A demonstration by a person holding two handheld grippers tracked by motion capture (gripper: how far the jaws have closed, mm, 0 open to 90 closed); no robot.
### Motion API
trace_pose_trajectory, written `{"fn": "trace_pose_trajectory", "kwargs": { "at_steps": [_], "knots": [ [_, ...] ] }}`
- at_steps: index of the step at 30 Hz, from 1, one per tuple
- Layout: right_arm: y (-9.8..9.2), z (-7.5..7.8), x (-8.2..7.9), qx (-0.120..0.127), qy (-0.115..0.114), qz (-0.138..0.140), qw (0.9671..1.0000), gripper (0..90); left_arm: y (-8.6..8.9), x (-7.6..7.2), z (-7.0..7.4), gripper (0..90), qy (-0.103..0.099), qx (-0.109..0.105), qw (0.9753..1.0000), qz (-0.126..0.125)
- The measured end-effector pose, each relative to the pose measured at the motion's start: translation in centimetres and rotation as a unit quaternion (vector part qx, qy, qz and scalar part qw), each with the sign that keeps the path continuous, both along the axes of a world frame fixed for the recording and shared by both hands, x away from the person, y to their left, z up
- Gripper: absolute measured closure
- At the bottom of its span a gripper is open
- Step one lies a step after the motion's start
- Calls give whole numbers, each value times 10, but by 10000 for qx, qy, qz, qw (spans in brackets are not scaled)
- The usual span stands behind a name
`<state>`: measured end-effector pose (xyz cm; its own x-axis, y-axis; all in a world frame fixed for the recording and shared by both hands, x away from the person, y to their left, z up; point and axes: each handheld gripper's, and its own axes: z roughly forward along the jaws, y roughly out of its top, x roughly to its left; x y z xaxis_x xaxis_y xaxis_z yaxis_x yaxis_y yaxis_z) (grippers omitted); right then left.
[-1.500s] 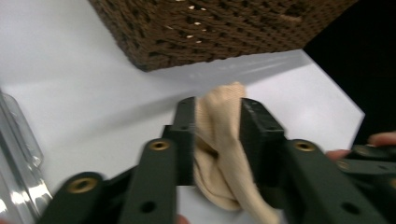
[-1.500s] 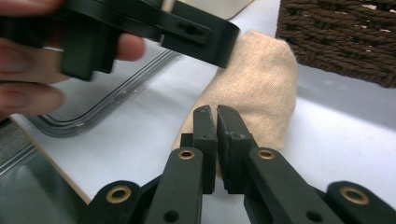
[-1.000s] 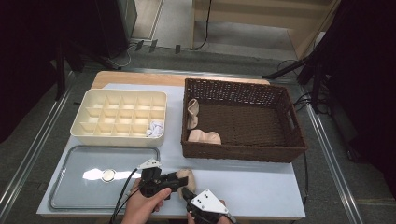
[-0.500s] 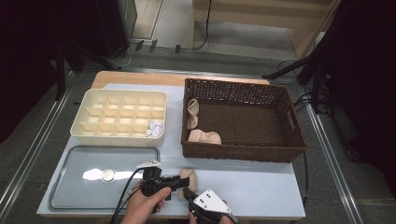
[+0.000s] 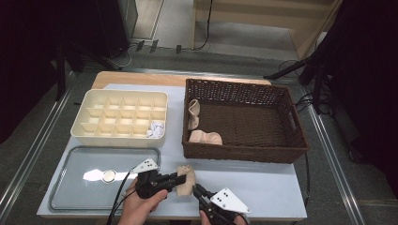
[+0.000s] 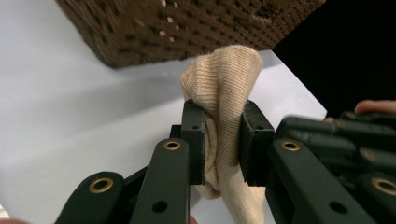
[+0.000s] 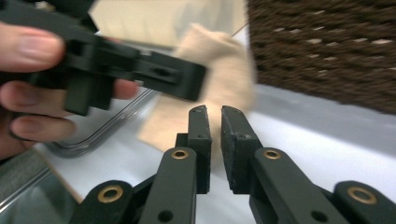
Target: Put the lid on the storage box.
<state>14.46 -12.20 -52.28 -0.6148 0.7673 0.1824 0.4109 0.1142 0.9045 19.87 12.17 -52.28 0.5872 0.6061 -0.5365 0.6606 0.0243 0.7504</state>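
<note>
Dark floor and black stands surround the pale counter (image 5: 263, 187), which carries three containers. One cream divider tray (image 5: 119, 117) sits at the far left, with one white crumpled item (image 5: 156, 129) in its near-right cell. One brown wicker basket (image 5: 244, 154) stands to its right and holds two beige socks (image 5: 199, 126) against its left wall. One clear flat tray (image 5: 94, 187) lies at the near left, with one small round disc (image 5: 109, 176) inside.

A third beige sock (image 5: 186, 180) is the piece in hand. It lies at the near edge of the counter, just in front of the basket's left corner and beside the clear tray. I have my left tongs (image 5: 180, 179) clenched on this sock; in the left gripper view the fabric (image 6: 222, 107) bulges up between the two black pads (image 6: 194, 140).

My right tongs (image 5: 197, 190) point at the sock from the near right. In the right gripper view their jaws stand almost together with a narrow gap and nothing held, their tips just short of the blurred sock (image 7: 219, 79).
</note>
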Motion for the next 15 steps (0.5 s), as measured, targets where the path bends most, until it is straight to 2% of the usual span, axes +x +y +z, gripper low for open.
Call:
{"fn": "trace_pose_trajectory", "kwargs": {
  "at_steps": [3,6,8,9,11,15],
  "knots": [
    [-13,3,5,38,-107,-123,9999,799,8,-1,5,762,-121,5,9999,114],
    [-18,4,7,14,-180,-160,9997,779,17,0,9,762,-241,28,9994,230],
    [-22,5,9,-65,-270,-218,9994,748,21,0,12,762,-292,24,9992,289],
    [-26,6,11,-255,-413,-381,9981,723,23,0,13,762,-329,50,9989,318],
    [-28,7,11,-309,-489,-465,9972,713,27,0,14,762,-380,40,9986,370],
    [-38,9,15,-134,-629,-620,9960,657,33,1,16,761,-425,59,9981,453]
  ]
}}
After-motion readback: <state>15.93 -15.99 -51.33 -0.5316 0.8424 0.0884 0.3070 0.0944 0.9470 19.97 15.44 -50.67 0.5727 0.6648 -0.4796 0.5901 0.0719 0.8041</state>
